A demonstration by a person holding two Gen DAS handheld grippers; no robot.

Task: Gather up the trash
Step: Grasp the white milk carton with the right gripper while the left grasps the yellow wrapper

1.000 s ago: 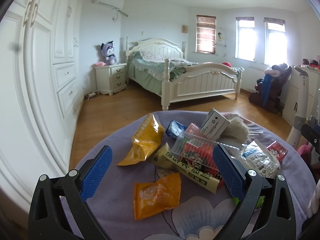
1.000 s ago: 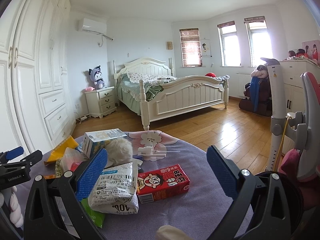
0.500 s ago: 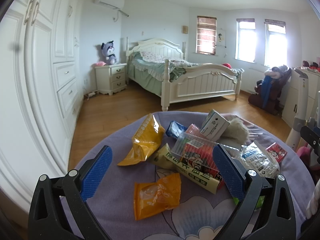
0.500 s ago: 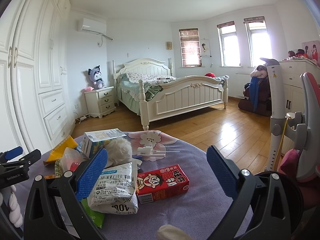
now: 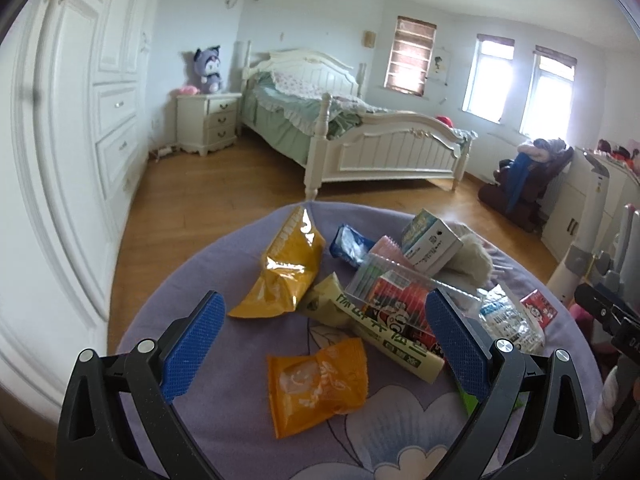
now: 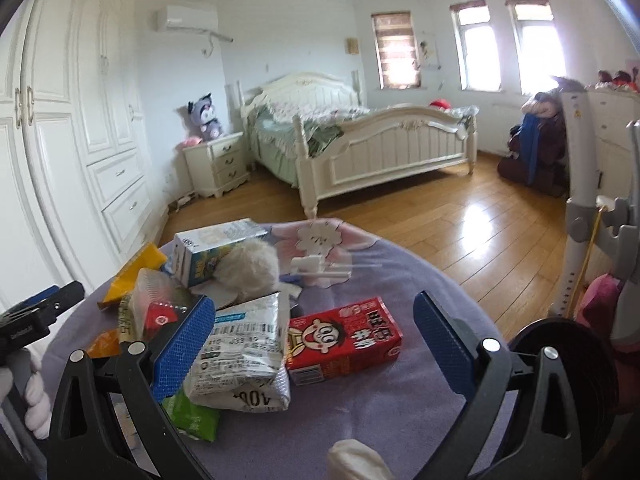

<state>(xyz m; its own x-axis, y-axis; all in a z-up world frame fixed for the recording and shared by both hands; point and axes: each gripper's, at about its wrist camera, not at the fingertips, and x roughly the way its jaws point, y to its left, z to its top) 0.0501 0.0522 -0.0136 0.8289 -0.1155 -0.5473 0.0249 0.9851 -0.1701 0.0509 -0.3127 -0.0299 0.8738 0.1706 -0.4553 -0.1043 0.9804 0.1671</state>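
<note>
Two orange snack bags lie on the counter (image 5: 224,280): one large orange bag (image 5: 290,268) toward the far edge, one small orange packet (image 5: 318,384) nearer. Two cartons: a red milk carton (image 6: 344,338) and a white-blue box (image 5: 430,240). One fluffy white ball (image 6: 248,270).

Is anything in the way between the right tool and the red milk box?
Nothing visible is. The right tool is open, and the red milk box lies flat on the purple cloth right between its fingers. The crinkly silver bag sits just beside the box, on its left.
</note>
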